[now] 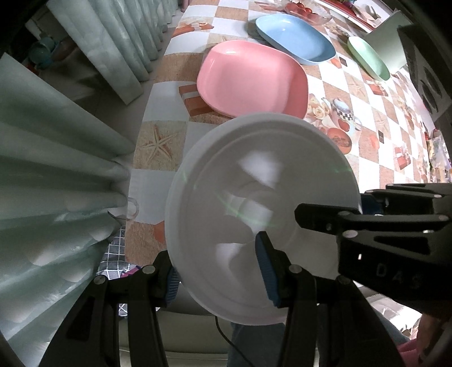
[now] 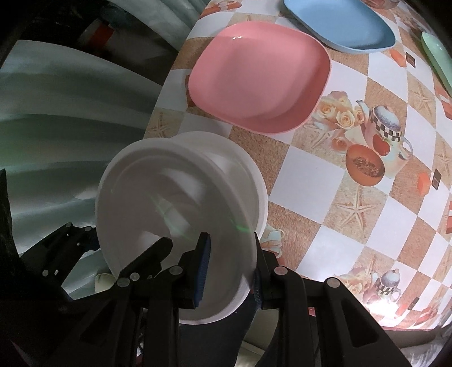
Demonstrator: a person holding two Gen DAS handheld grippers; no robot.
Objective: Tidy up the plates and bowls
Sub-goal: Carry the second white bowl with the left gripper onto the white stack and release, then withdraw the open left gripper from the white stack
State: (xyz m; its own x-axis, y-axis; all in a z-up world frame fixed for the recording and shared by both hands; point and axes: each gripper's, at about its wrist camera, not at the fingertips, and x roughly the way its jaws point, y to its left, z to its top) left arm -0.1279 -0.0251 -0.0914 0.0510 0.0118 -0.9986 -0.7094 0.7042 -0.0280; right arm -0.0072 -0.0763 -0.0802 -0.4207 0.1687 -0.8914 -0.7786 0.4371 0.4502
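Observation:
A white bowl [image 1: 254, 203] is held tilted in the air above the near edge of the table. My left gripper [image 1: 220, 273] is shut on its rim at one side. My right gripper [image 2: 230, 262] is shut on the rim of the same bowl [image 2: 180, 203] at the other side; it shows in the left wrist view [image 1: 325, 217] coming in from the right. A pink square plate [image 1: 251, 79] lies on the table beyond the bowl. A blue plate [image 1: 293, 36] lies behind it and a green plate [image 1: 367, 56] to the far right.
The table [image 2: 310, 175] has a checkered cloth with starfish and teapot prints. Pale green curtains [image 1: 56, 158] hang close on the left. A glass dish with red fruit [image 1: 302, 11] stands at the far edge.

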